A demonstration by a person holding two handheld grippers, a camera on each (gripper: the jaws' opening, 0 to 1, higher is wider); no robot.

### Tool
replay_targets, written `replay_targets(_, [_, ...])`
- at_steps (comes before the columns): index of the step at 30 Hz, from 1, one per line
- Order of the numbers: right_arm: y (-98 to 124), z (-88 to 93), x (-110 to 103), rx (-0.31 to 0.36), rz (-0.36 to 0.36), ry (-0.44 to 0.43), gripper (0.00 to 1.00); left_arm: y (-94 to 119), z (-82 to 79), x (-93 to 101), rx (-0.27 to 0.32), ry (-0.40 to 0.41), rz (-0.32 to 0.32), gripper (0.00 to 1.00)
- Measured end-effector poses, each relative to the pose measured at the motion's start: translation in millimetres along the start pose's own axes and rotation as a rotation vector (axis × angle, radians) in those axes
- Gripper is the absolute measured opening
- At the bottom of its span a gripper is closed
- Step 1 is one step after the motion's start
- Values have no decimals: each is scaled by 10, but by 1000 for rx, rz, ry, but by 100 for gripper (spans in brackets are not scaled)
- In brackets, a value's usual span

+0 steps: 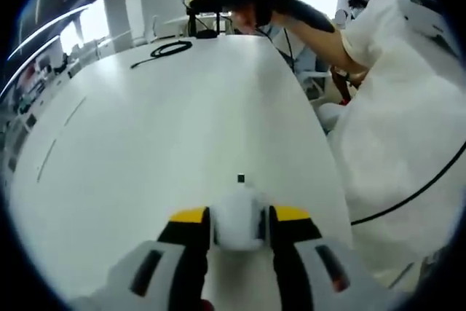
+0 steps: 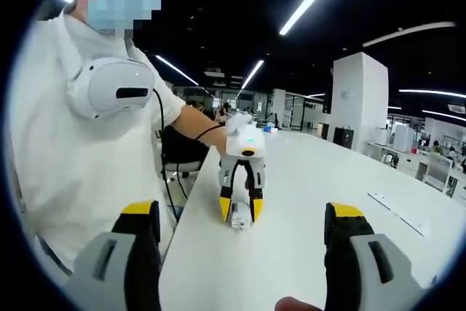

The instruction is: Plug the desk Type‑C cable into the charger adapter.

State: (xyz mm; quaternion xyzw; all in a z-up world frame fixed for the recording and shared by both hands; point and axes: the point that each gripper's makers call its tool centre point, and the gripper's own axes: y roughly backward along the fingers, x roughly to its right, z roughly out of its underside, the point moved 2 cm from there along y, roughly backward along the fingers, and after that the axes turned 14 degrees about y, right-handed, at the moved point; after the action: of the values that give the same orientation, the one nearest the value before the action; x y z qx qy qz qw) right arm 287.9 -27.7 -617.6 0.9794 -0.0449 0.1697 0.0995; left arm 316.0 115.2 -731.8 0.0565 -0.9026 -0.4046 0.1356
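Two claws: both over the white worktop (image 1: pixel 145 143)
Left claw (image 1: pixel 239 222): clamped on the white charger adapter (image 1: pixel 237 225), low over the worktop
Right claw (image 2: pixel 242 232): spread wide, holding nothing
Black cable (image 1: pixel 166 50): coiled at the worktop's far end

From the left gripper (image 1: pixel 239 227), clamped on the white charger adapter (image 1: pixel 237 218), the white table (image 1: pixel 145 151) lies open toward twelve o'clock up to the coiled black cable (image 1: pixel 166 51) at eleven, while the person's white-clad body (image 1: pixel 397 143) blocks three o'clock.
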Motion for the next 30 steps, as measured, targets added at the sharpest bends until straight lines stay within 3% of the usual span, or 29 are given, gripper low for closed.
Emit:
replay_targets(6, [8, 9, -6, -1, 1, 0, 95, 17, 12, 9, 31, 17, 11, 36])
replay_targets(23, [38, 10, -12, -11, 4, 1, 95, 69, -21, -9, 113, 63, -5, 34])
replay_targets(30, [89, 21, 0, -18, 9, -4, 95, 112, -6, -51, 171, 91, -19, 37])
